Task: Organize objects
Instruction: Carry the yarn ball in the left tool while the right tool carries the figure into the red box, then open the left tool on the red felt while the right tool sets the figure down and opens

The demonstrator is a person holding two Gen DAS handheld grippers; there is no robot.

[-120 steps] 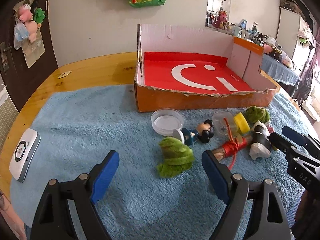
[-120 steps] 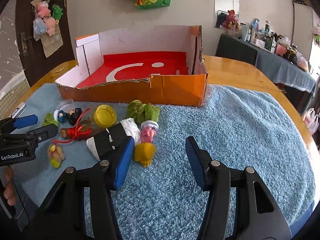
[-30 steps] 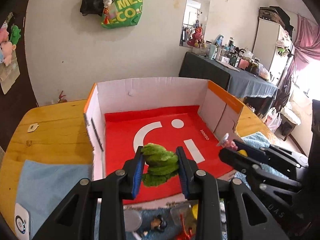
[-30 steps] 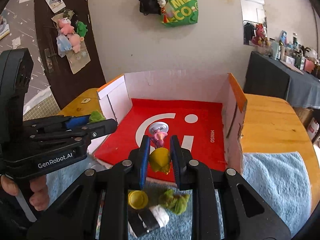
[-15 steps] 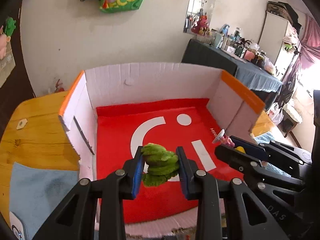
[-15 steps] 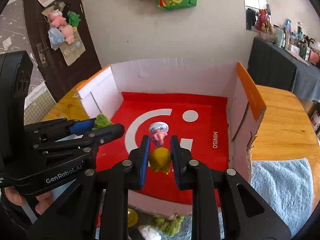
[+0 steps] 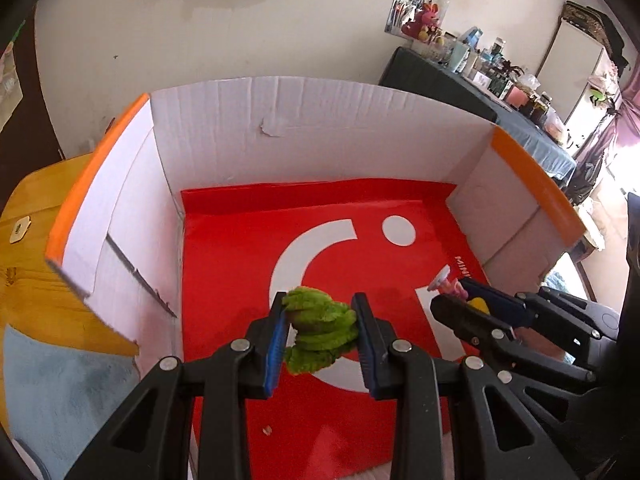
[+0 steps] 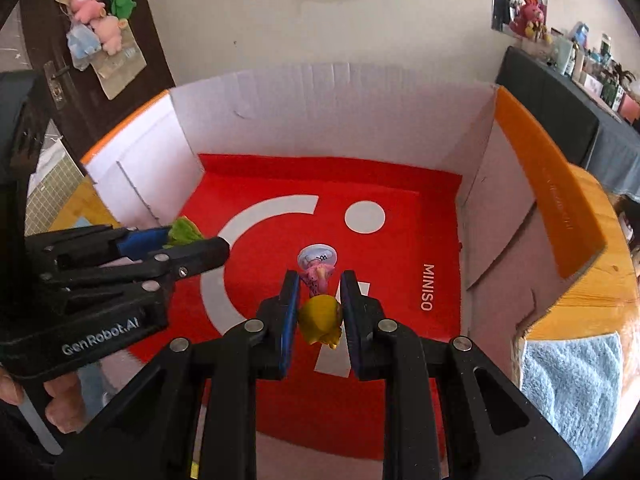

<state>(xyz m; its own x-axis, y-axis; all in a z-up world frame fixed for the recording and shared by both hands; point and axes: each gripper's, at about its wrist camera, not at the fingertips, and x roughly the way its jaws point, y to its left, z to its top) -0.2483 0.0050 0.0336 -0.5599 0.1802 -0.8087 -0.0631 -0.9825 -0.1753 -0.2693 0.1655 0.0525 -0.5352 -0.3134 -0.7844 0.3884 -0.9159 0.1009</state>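
Left gripper (image 7: pixel 320 330): fingers closed on the green fuzzy toy (image 7: pixel 320 334), held above the red floor of the cardboard box (image 7: pixel 276 120).
Right gripper (image 8: pixel 318 314): fingers clamped on the yellow base of a small pink figurine (image 8: pixel 318 270), also over the box floor, near the middle.
Green toy, handling: it looks soft and light, bulging between the pads; a squeeze across its middle suits it and a short drop should not hurt it.
Figurine, handling: hard, smooth and small, so likely slippery; the wide yellow part is the safest hold, and the thin pink body and clear cap look breakable.
Height above floor: hard to judge through this lens.
Table (image 7: pixel 24 240): wooden, with a blue towel (image 8: pixel 572 376) beside the box.
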